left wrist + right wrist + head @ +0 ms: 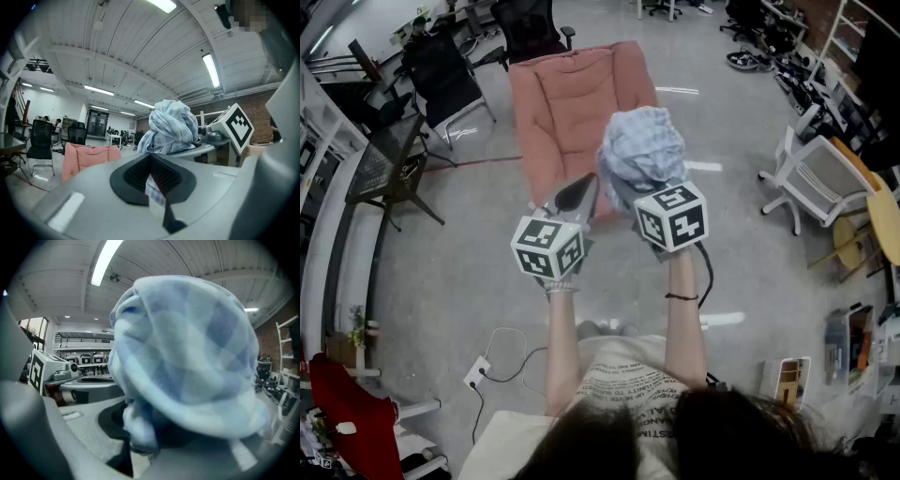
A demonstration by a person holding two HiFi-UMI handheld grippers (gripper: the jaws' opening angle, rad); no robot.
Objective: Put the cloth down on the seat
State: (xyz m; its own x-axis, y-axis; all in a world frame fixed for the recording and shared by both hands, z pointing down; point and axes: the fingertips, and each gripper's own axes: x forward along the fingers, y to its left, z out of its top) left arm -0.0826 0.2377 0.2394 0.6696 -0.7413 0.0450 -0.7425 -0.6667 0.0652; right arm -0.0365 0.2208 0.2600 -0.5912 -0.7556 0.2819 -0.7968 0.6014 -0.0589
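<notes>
Blue checked cloth (641, 148) bunched in right tool (639, 190), clamped, in air short of pink seat (572, 94). Left tool (574, 199) closed, pinching cloth sliver. Suggest: carry over seat middle, lower until touching, then release both.

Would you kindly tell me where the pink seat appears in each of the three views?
Head view: the pink seat lies top centre, partly behind the cloth.
Left gripper view: lower left, left of the cloth.
Right gripper view: not in it; the cloth fills most of the picture.
Shared landmark: the bunched blue checked cloth, seen in all three.
</notes>
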